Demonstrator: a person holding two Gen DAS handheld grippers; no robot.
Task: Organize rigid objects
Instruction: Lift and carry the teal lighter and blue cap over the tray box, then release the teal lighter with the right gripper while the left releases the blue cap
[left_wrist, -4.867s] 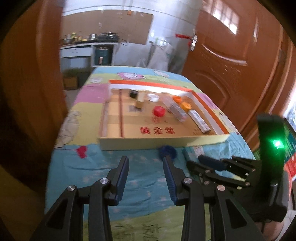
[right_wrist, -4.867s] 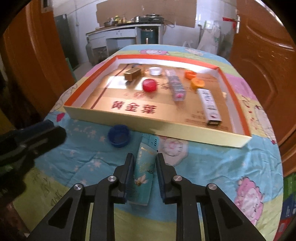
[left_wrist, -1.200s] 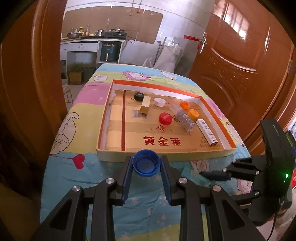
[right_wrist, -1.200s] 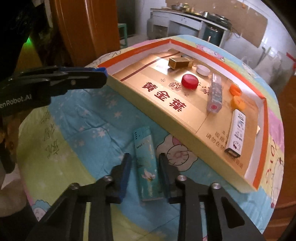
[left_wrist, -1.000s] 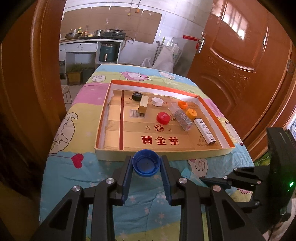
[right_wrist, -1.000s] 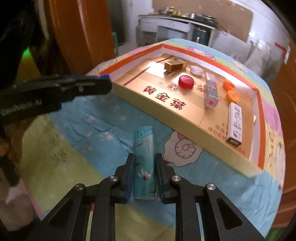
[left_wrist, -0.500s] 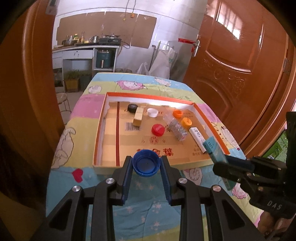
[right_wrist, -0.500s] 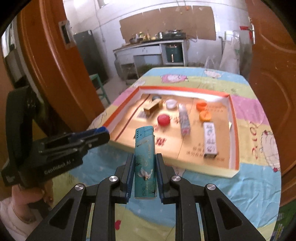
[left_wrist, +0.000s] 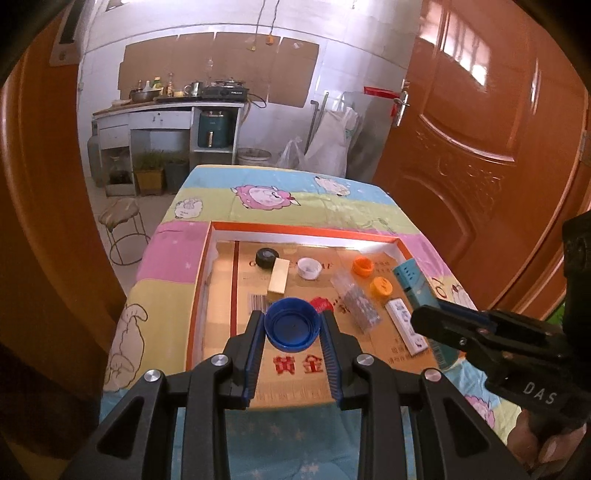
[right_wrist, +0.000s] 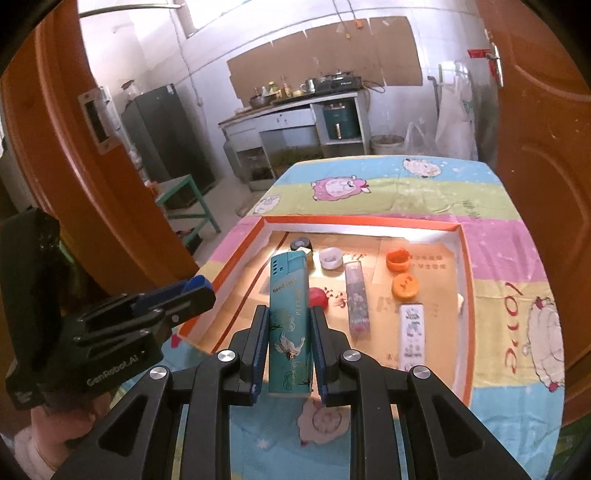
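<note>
Left tongs (left_wrist: 291, 328): pinching a blue bottle cap (left_wrist: 291, 328), open side up, held over the near part of the box.
Right tongs (right_wrist: 289, 341): pressed onto the sides of a teal lighter (right_wrist: 290, 325), which stands upright between the pads, printed with a crane and "Good luck".
Box (right_wrist: 466, 295): shallow cardboard tray with an orange rim, lying on the bench (left_wrist: 236, 206), which is covered with a cartoon sheep cloth.
Contents, far row: black cap (left_wrist: 266, 257), tan block (left_wrist: 278, 280) just beside it, white cap (left_wrist: 308, 268), orange cap (left_wrist: 362, 266).
Contents, middle: second orange cap (right_wrist: 405, 286), clear oblong case (right_wrist: 356, 299), white printed box (right_wrist: 413, 338), red cap (right_wrist: 318, 297) partly hidden behind the lighter.
Obstructions: in the left wrist view the blue cap covers most of the red cap; the right tongs cross the lower right and hide the box's near right corner.
Surroundings: orange wooden doors (left_wrist: 480, 147) on both sides, a kitchen counter (right_wrist: 291, 110) with pots, a dark refrigerator (right_wrist: 162, 140), a round stool (left_wrist: 123, 225), a green stool (right_wrist: 184, 203).
</note>
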